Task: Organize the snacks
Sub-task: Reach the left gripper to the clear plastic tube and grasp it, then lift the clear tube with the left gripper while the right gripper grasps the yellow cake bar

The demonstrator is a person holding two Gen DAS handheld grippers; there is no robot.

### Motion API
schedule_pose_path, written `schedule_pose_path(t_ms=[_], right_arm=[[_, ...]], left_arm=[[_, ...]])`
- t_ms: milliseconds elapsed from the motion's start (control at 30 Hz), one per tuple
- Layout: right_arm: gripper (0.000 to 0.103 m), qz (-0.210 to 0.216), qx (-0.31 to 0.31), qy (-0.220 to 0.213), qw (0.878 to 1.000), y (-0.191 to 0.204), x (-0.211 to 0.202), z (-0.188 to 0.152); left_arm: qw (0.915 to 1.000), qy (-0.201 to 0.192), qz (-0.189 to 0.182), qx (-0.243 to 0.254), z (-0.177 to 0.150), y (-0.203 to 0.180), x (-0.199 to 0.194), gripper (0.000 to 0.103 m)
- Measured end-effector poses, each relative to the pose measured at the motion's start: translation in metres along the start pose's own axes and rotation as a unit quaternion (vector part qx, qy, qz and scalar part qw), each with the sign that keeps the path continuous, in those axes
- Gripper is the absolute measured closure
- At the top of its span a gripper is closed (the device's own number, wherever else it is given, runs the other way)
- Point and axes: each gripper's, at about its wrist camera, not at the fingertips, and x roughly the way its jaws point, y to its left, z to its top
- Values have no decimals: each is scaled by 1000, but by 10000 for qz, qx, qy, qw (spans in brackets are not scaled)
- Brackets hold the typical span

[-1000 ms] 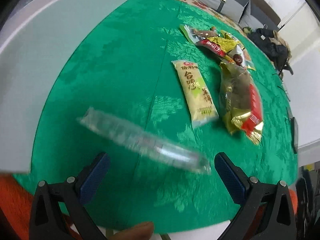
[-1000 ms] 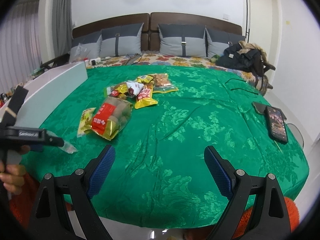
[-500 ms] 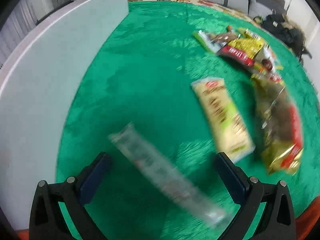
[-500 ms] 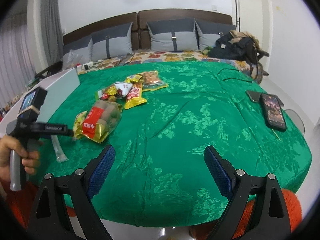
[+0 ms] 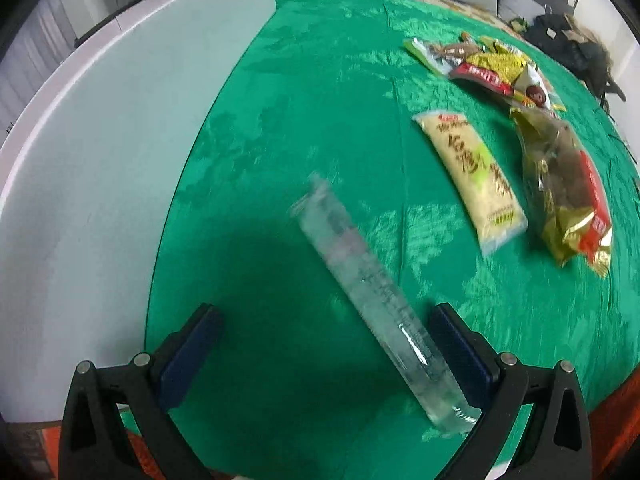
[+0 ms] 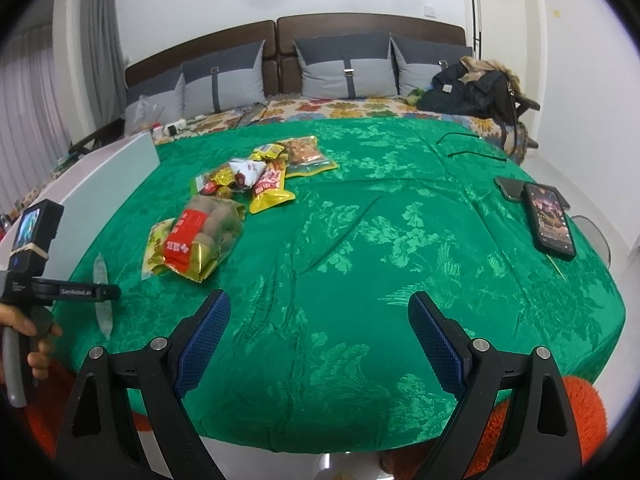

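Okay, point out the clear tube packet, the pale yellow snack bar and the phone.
clear tube packet (image 5: 372, 292), left wrist view, middle of its length.
pale yellow snack bar (image 5: 474, 172), left wrist view, printed front.
phone (image 6: 550, 220), right wrist view, lit screen.

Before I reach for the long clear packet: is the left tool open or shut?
Open. The left tool has its blue pads wide apart, and the long clear packet lies flat on the green cloth, unclamped.

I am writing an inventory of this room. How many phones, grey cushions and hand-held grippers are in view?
phones: 2
grey cushions: 4
hand-held grippers: 2
Total: 8
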Motion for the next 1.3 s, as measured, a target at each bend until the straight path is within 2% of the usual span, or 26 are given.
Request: schedule_pose_path(t_ms=[133,233,300,367,400,467,533,667,933,1133,1300], right_arm=[[10,3,-40,11,10000,1,1,0],[10,-7,-70,28,10000,2,2,0],[10,-19,-80,53,10000,4,4,-1],[10,-36,-94,90,9999,4,7,-2],[10,-46,-102,107,9999,5,7,-3],[10,-67,-139,136,9998,7,9,-5],[10,-80,-187,165,9997,9,10,-6],[10,-35,-328,317,9990,15,15,-10],[11,506,-760,379,9951,48,13,-8],[13,1309,-1237,328,9831,100,19,31],[13,1729,-1374,459,9742,132,44,74]], left_arm=[[9994,351,-15,18,-6,2,-3,0],[9990,417,-54,134,-14,-1,-7,1],[9993,247,-111,259,-23,-7,-14,12],[9990,97,-166,392,-29,-13,-23,37],[9985,2,-205,502,-33,-18,-29,45],[9975,-88,-254,649,-38,-24,-36,80],[9971,-156,-177,720,-39,-27,-38,82],[9975,-247,-360,552,-38,-15,-36,84],[9972,-410,-385,492,-38,-13,-36,84],[9966,-461,-411,542,-41,-12,-35,84],[9962,-482,-515,501,-42,-9,-36,84]])
